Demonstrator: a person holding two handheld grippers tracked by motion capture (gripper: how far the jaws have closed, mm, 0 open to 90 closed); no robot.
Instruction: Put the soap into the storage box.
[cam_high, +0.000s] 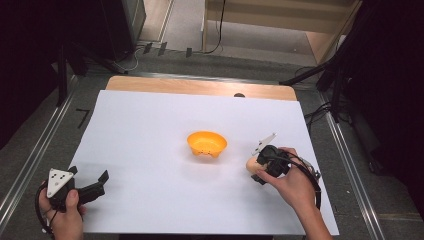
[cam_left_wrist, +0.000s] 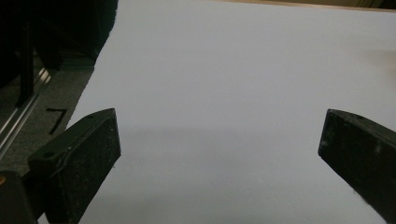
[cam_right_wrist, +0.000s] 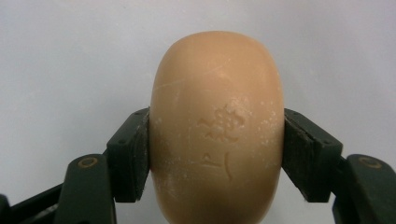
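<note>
A tan oval bar of soap (cam_right_wrist: 215, 130) with a stamped mark sits between the two black jaws of my right gripper (cam_right_wrist: 215, 154), which press on both its sides. In the high view the soap (cam_high: 252, 164) peeks out at the tip of the right gripper (cam_high: 257, 167), low over the white sheet, right of an orange bowl (cam_high: 206, 143). The bowl stands upright near the sheet's middle. My left gripper (cam_high: 90, 177) rests at the near left corner, jaws wide apart with nothing between them; its black fingers (cam_left_wrist: 77, 158) frame bare white sheet.
A white sheet (cam_high: 150, 130) covers most of the wooden table (cam_high: 200, 86). Metal rails run along both sides of the table. Dark stands and cables lie beyond the far edge and at the right.
</note>
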